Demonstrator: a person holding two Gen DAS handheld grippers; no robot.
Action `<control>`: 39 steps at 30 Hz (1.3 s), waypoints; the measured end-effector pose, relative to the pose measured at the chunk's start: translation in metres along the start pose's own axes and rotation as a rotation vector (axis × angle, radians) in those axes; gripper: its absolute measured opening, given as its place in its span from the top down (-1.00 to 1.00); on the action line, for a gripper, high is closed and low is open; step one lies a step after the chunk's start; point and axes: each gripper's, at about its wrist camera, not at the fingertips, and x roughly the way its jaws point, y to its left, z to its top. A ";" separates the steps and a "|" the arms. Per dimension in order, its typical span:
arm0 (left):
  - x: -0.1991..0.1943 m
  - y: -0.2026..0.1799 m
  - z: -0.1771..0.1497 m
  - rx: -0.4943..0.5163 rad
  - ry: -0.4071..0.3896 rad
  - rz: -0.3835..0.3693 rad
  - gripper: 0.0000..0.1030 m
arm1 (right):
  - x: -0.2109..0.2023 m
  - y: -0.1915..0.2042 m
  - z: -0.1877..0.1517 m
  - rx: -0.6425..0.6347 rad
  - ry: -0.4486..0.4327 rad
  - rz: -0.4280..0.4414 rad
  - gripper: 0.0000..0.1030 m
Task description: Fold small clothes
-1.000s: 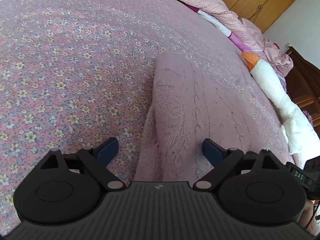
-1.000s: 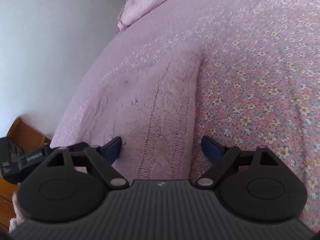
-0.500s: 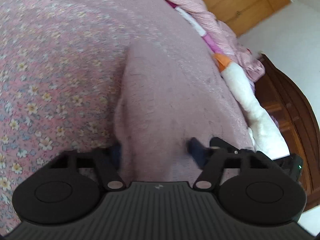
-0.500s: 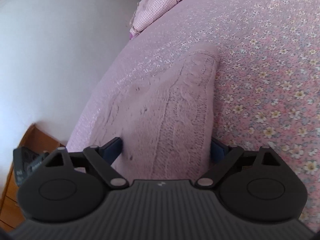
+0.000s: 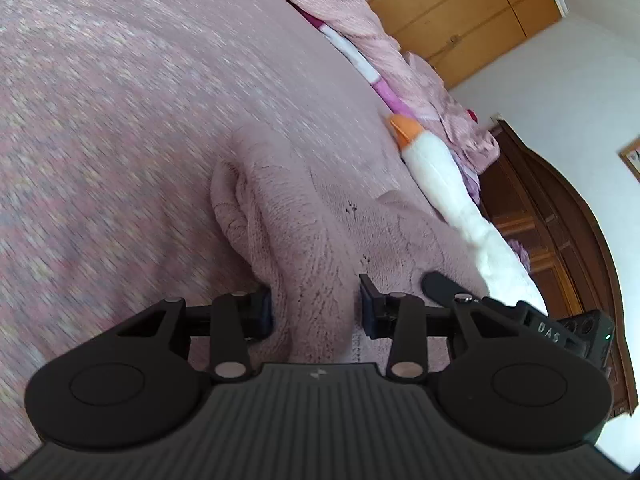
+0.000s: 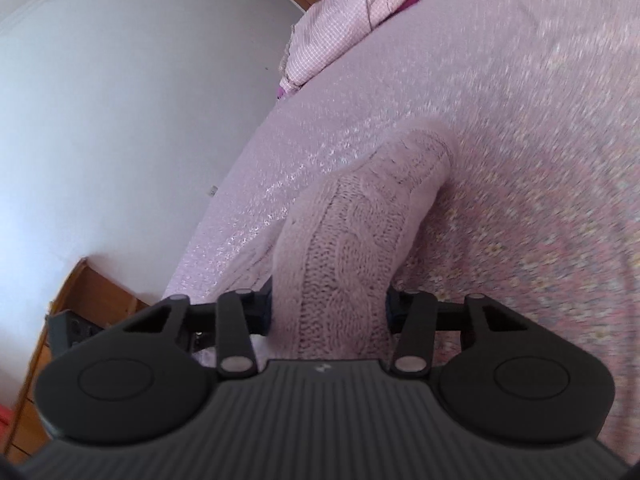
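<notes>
Bedroom: a bed with a pink floral bedspread (image 5: 120, 120) fills both views. Wooden wardrobe (image 5: 460, 12) at 1 o'clock in the left view, white wall (image 6: 120, 100) at 10 o'clock in the right view. Bunched pink quilt (image 6: 340, 28) at the far edge; white goose plush (image 5: 440, 176) at 2 o'clock in the left view.

The pink knit garment (image 5: 304, 232) lies mid-bed, its near edge bunched and raised off the spread at 6 o'clock in both views.

Left gripper (image 5: 316, 308): jaws closing, a thick fold of knit between them, pads pressing its sides. Right gripper (image 6: 328, 304): jaws closing likewise, cable-knit ridge pinched between the pads.

Progress, as we judge it: early. Both corners of one edge are gripped and lifting; we see no finished fold. The edge has yet to be carried over and laid down, then smoothed; further folds likely remain. We cannot tell the garment's full outline.
</notes>
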 end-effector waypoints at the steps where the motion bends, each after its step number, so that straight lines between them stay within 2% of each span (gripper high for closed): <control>1: 0.003 -0.006 -0.005 0.005 0.008 -0.009 0.13 | -0.008 0.000 0.000 -0.003 -0.001 -0.002 0.04; 6: 0.018 -0.036 -0.031 0.053 0.054 -0.048 0.13 | -0.050 -0.008 -0.003 -0.027 -0.016 -0.025 0.05; 9: 0.031 -0.050 -0.046 0.087 0.094 -0.046 0.13 | -0.076 -0.020 -0.006 -0.016 -0.034 -0.041 0.04; 12: 0.047 -0.058 -0.059 0.130 0.139 0.000 0.11 | -0.099 -0.036 -0.015 0.007 -0.052 -0.059 0.04; 14: 0.057 -0.061 -0.066 0.169 0.156 0.059 0.10 | -0.107 -0.051 -0.023 0.039 -0.054 -0.076 0.04; 18: 0.065 -0.062 -0.075 0.227 0.154 0.115 -0.19 | -0.100 -0.081 -0.045 0.091 -0.019 -0.148 -0.06; 21: 0.062 -0.069 -0.078 0.256 0.148 0.136 -0.20 | -0.097 -0.090 -0.060 0.109 -0.038 -0.163 -0.18; 24: 0.053 -0.082 -0.078 0.322 0.136 0.173 -0.26 | -0.103 -0.089 -0.063 0.121 -0.052 -0.162 -0.21; 31: 0.015 -0.091 -0.090 0.432 0.114 0.279 -0.50 | -0.139 -0.072 -0.074 0.039 -0.080 -0.236 -0.21; 35: 0.001 -0.087 -0.099 0.442 0.115 0.309 -0.52 | -0.157 -0.062 -0.084 0.007 -0.091 -0.257 -0.20; 39: 0.008 -0.076 -0.104 0.459 0.106 0.380 -0.54 | -0.167 -0.053 -0.102 -0.050 -0.096 -0.302 -0.20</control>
